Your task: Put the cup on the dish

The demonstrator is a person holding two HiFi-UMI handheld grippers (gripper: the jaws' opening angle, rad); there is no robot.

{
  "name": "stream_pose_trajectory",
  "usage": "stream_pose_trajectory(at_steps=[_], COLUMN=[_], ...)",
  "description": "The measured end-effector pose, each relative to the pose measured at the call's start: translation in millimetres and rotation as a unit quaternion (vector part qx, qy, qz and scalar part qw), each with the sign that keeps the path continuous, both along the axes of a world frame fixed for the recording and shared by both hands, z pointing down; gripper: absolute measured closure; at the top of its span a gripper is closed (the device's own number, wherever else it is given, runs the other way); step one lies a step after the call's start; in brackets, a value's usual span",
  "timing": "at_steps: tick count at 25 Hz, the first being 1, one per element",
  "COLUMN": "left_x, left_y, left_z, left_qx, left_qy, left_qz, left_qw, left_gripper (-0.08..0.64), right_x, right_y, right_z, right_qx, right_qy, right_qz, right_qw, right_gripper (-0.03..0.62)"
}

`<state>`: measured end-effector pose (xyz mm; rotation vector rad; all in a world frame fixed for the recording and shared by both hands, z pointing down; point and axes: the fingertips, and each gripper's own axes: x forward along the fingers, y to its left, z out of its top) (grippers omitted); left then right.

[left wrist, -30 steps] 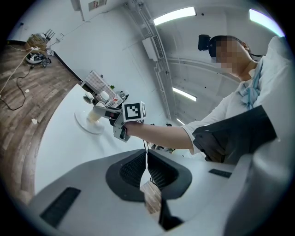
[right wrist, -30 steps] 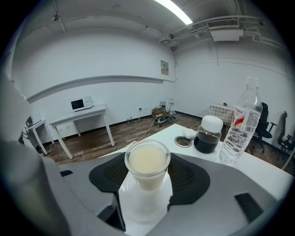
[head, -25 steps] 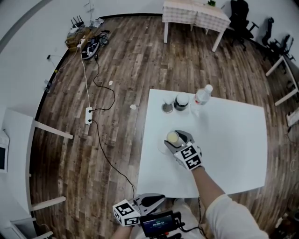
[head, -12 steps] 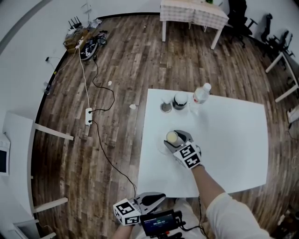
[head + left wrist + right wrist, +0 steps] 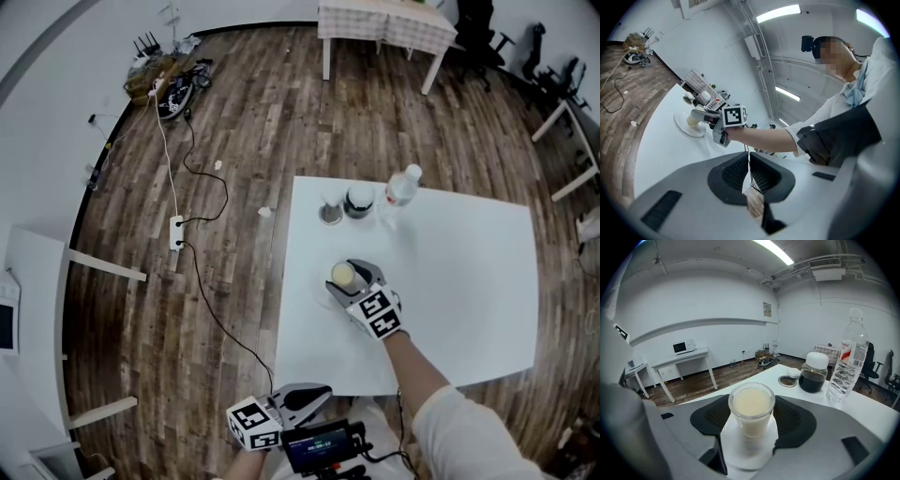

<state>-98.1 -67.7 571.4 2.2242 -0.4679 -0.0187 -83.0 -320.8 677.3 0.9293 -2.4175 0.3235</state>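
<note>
On round white dish (image 5: 738,453), clear cylindrical cup (image 5: 751,412) in grip of right tool (image 5: 751,425); left tool (image 5: 749,176) closed.

Count on the one white tabletop (image 5: 450,291): one cup (image 5: 751,411) and one dish (image 5: 736,453), both between the right tool's (image 5: 351,278) jaws. Beyond that tool's tips: one dark-filled jar (image 5: 813,373), one clear bottle (image 5: 846,364), one small round lid (image 5: 789,380). Tools total two, counting the left tool (image 5: 314,396).

The cup (image 5: 751,404) stands on the dish (image 5: 736,448), between my right tongs (image 5: 348,275). Beyond them, rightward: a jar (image 5: 813,375), left of a bottle (image 5: 846,363).
</note>
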Motion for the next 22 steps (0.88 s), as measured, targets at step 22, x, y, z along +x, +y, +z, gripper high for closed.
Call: stream_pose_trajectory(at_steps=[22], left_x=[1.3], left_y=[-13.1], left_z=[0.0], left_qx=[0.019], left_qy=[-0.010], left_qz=[0.001], left_qw=[0.9998], left_gripper=[0.541], right_x=[26.5], right_y=[25.9], right_z=[-24.7], right_qx=[0.011], right_qy=[-0.010], right_qz=[0.006], right_qw=[1.000], right_gripper=[0.276])
